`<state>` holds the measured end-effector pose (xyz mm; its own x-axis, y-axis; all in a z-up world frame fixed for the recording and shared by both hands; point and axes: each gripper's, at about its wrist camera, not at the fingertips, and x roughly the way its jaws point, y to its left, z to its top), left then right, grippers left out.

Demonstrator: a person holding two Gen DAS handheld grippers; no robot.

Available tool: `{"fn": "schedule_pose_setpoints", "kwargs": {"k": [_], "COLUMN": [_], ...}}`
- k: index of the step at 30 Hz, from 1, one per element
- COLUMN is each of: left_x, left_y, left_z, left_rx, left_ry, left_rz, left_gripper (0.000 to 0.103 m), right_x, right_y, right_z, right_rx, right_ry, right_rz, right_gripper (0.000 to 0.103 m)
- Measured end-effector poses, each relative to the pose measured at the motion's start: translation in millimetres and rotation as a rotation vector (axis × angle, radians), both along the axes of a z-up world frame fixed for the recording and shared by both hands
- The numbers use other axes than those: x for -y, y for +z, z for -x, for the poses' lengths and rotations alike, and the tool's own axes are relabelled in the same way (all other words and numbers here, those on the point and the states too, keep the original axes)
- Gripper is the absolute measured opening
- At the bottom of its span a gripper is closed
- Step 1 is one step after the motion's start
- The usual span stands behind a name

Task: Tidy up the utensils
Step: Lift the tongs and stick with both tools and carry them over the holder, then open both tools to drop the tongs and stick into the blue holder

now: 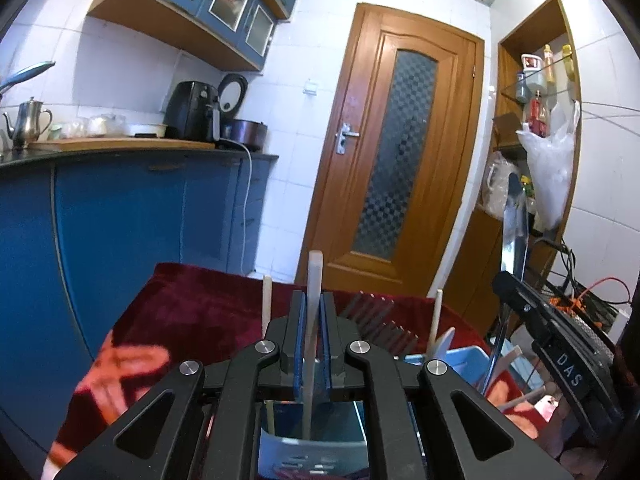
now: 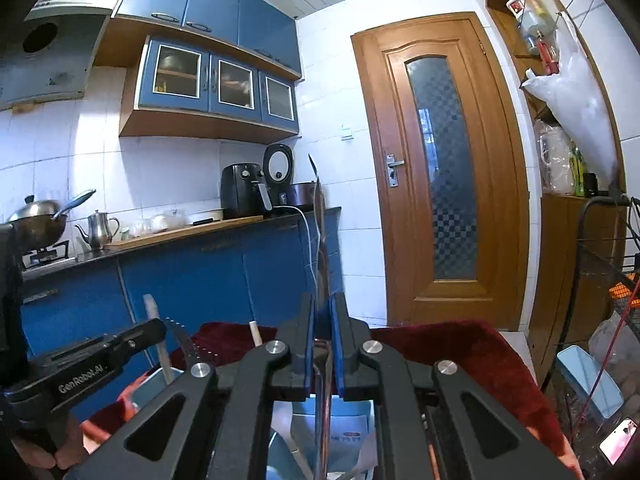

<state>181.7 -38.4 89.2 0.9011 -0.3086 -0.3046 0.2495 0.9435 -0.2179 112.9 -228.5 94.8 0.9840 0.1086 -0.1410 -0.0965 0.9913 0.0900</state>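
In the left wrist view my left gripper [image 1: 314, 300] is shut on a flat pale wooden utensil [image 1: 315, 272] that stands upright, its lower end in a blue holder [image 1: 312, 446] below the jaws. Two thin wooden sticks [image 1: 267, 304] stand beside it. My right gripper [image 2: 323, 304] is shut on a thin metal utensil [image 2: 319, 216], seen edge-on and rising straight up, over a light blue container [image 2: 344, 428]. The same metal blade [image 1: 513, 236] shows at the right of the left wrist view. Both holders sit on a dark red cloth [image 1: 192, 304].
A dark comb-like rack [image 1: 380, 320] lies on the cloth behind the holders. A blue kitchen counter [image 2: 180, 264] with a kettle and air fryer runs along the left. A wooden door [image 2: 440, 168] is ahead. A wire basket [image 2: 608, 280] and phone [image 2: 618, 440] are at the right.
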Motion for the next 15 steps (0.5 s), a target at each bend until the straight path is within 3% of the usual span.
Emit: {"fn": "schedule_pose_setpoints", "kwargs": {"k": [9,15], "left_x": [-5.6,-9.4], "left_y": [2.5,3.6], "left_z": [14.6,21.4], "left_rx": [-0.019,-0.031], "left_ry": [0.012,0.008], "left_rz": [-0.003,-0.015], "left_gripper": [0.008,0.008], "right_x": [1.6,-0.5], "right_y": [2.7,-10.5], "right_z": [-10.2,-5.9], "right_rx": [0.052,-0.007], "right_ry": [-0.063,-0.012], "right_rz": [0.016,0.011], "right_gripper": [0.009,0.01]}}
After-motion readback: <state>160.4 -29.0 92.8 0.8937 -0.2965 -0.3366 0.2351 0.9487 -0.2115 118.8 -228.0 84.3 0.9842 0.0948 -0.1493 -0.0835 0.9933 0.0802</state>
